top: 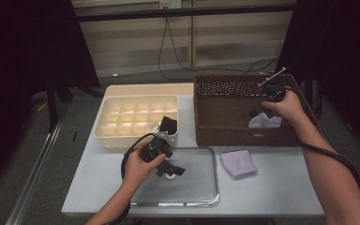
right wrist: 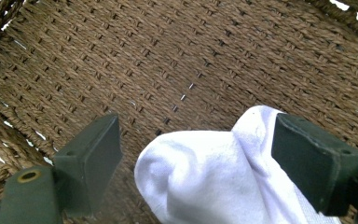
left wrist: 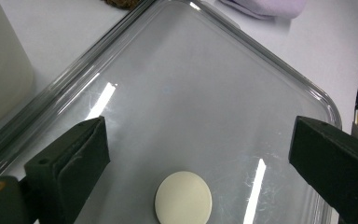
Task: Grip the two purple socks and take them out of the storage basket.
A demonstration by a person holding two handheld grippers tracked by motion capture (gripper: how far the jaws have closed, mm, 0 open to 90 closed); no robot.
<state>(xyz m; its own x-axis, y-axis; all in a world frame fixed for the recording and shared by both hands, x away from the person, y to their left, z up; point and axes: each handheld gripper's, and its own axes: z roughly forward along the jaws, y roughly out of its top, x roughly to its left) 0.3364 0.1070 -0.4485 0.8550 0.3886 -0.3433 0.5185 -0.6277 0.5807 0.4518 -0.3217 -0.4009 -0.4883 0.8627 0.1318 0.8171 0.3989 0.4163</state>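
Right gripper (right wrist: 191, 158) over a pale sock (right wrist: 214, 172) in the wicker basket (top: 215, 126)

The sock lies on the basket's floor near its front wall, between jaws that stand wide, not pressing it. The right hand (top: 286, 105) reaches down into the basket at the table's far right. The left gripper (left wrist: 196, 154), jaws apart and empty, hovers over the glass tray (top: 206, 159) at the front edge, above a white disc (left wrist: 183, 198). Another folded sock (top: 238, 163) lies beside the tray.

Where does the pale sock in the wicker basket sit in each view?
High view: pale sock at the right, on the wicker basket floor, under the right gripper.
Left gripper view: not in it.
Right gripper view: sock bottom centre, between open jaws.
Shared landmark: the basket's woven floor.
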